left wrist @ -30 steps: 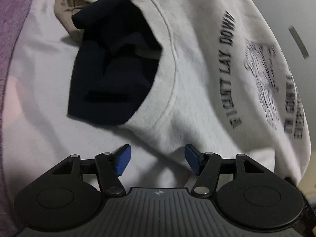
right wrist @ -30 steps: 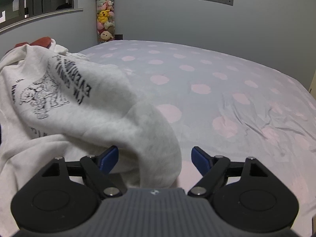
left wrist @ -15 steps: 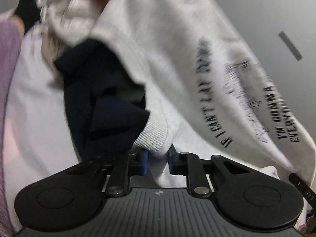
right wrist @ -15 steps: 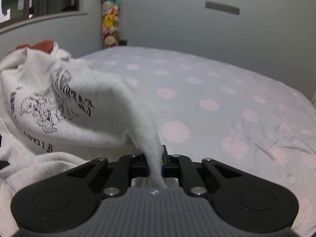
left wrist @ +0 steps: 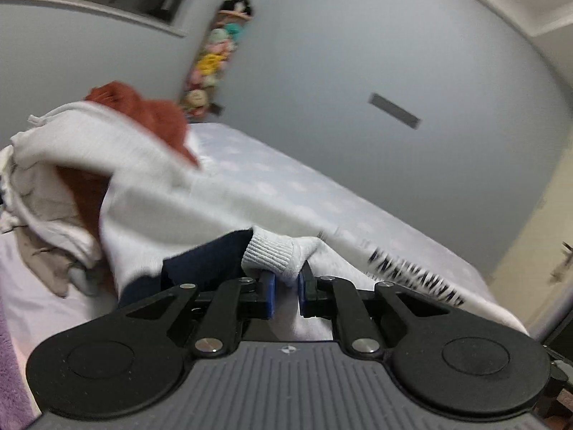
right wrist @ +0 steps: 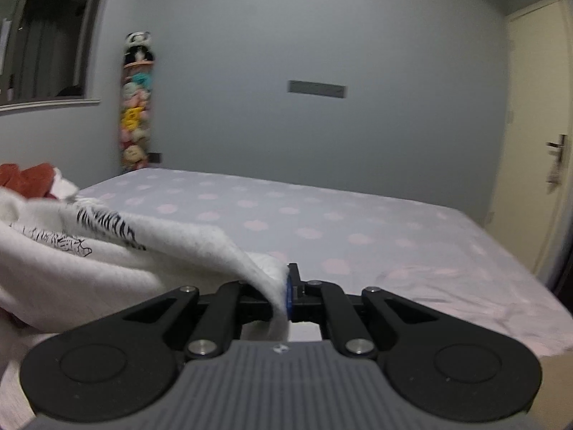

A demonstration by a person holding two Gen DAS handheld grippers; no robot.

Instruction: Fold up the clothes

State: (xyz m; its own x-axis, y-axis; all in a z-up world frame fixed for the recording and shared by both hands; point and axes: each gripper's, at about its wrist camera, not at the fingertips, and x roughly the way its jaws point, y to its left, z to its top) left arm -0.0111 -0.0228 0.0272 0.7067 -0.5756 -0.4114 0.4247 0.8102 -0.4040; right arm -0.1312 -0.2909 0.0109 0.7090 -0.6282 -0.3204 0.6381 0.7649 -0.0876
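Note:
A white sweatshirt (left wrist: pixel 172 193) with black print hangs stretched between my two grippers above the bed. In the left wrist view my left gripper (left wrist: pixel 286 279) pinches its ribbed collar (left wrist: pixel 272 254), and the jaws are still closing on it. A dark navy garment (left wrist: pixel 207 258) sticks out of the neck opening just left of the collar. In the right wrist view my right gripper (right wrist: pixel 284 294) is shut on a fold of the sweatshirt (right wrist: pixel 89 261), which drapes away to the left.
A pile of clothes lies at the left: a rust-red garment (left wrist: pixel 150 118) and a beige one (left wrist: pixel 43 254). The bed (right wrist: pixel 322 222) with a pink-dotted sheet stretches ahead. A column of plush toys (right wrist: pixel 136 107) stands in the corner, with a door (right wrist: pixel 537 143) at the right.
Both grippers went from open to closed on the sweatshirt, the left at the collar. Both then rose and tipped up, lifting the sweatshirt off the bed.

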